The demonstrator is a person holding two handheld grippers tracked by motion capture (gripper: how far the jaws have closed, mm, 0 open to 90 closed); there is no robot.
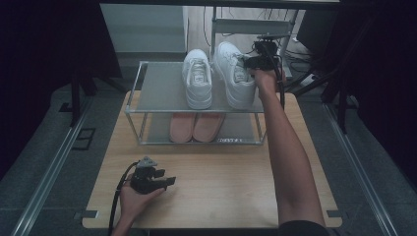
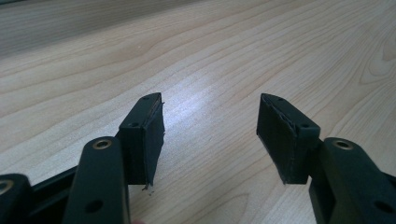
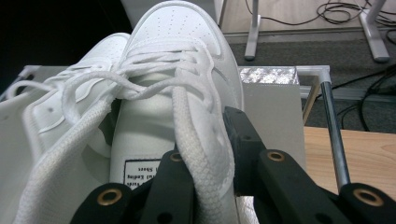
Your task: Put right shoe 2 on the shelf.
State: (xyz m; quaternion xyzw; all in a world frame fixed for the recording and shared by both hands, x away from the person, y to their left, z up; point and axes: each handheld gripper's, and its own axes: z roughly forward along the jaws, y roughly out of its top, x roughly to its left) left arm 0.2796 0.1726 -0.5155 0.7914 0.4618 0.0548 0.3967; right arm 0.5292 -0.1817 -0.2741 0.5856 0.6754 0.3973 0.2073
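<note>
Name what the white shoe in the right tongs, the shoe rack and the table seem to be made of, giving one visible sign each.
White shoe: smooth leather or imitation, matt sheen, punched toe holes; woven fabric laces.
Shoe rack: shiny metal tube frame, flat grey matt shelves, perhaps plastic or board.
Table: light wood or wood-look laminate, visible grain, slight gloss.

Dim, dark-edged high view; soft glare on the table (image 2: 196, 100); near jaws slightly blurred
</note>
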